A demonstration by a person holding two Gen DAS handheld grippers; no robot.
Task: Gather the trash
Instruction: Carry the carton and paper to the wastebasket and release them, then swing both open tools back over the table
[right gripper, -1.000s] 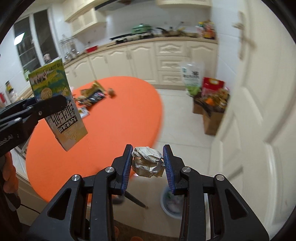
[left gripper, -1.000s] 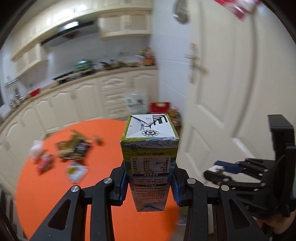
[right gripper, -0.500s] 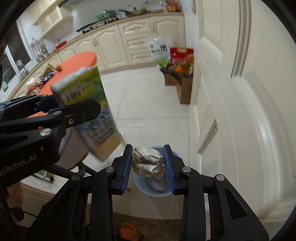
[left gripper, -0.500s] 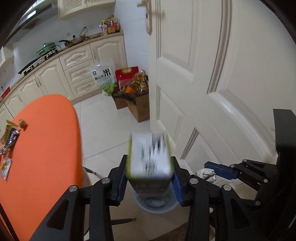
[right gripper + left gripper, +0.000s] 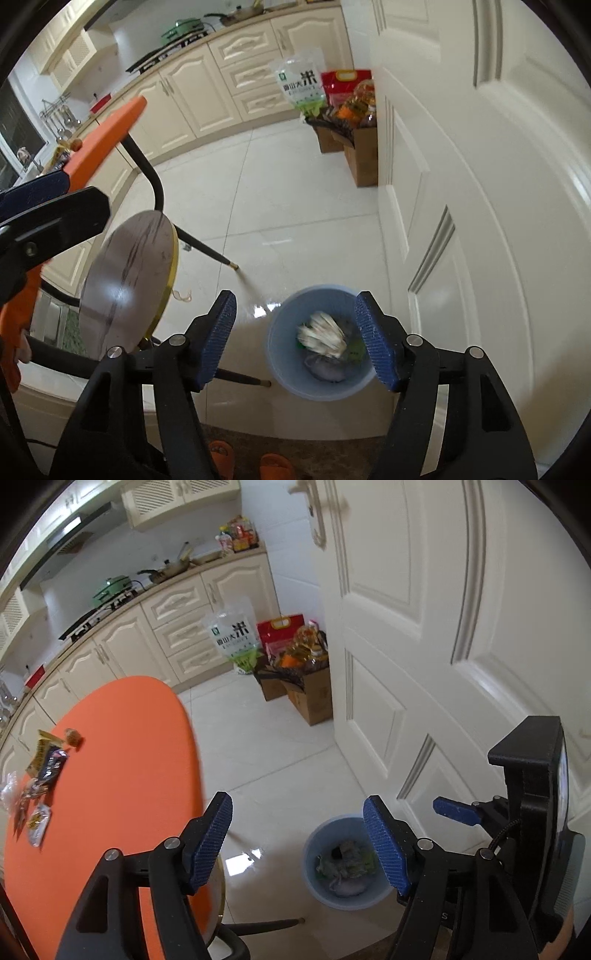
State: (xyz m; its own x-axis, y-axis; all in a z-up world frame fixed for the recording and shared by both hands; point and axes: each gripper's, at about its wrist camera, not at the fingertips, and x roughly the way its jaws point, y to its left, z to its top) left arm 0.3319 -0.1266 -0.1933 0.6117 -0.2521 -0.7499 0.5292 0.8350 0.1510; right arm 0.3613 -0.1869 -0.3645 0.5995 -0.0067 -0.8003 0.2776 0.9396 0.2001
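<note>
A light blue trash bin (image 5: 345, 864) stands on the tiled floor by the white door, with crumpled trash inside. My left gripper (image 5: 297, 842) is open and empty above it. My right gripper (image 5: 295, 339) is open and empty right over the bin (image 5: 321, 384); a crumpled paper ball (image 5: 323, 334) shows blurred inside the bin. Several wrappers (image 5: 38, 775) lie on the orange table (image 5: 122, 775) at the left. The right gripper's fingertip (image 5: 456, 810) shows in the left wrist view.
A white door (image 5: 443, 646) stands close on the right. A round stool (image 5: 129, 280) with black legs stands beside the bin. Cardboard boxes (image 5: 310, 694) and a rice bag (image 5: 232, 635) sit by the cream cabinets. Orange slippers (image 5: 275, 467) lie on the floor.
Both grippers opened. The milk carton left the left gripper and the paper ball left the right gripper; the ball now shows in the bin. Both grippers stay over the bin.
</note>
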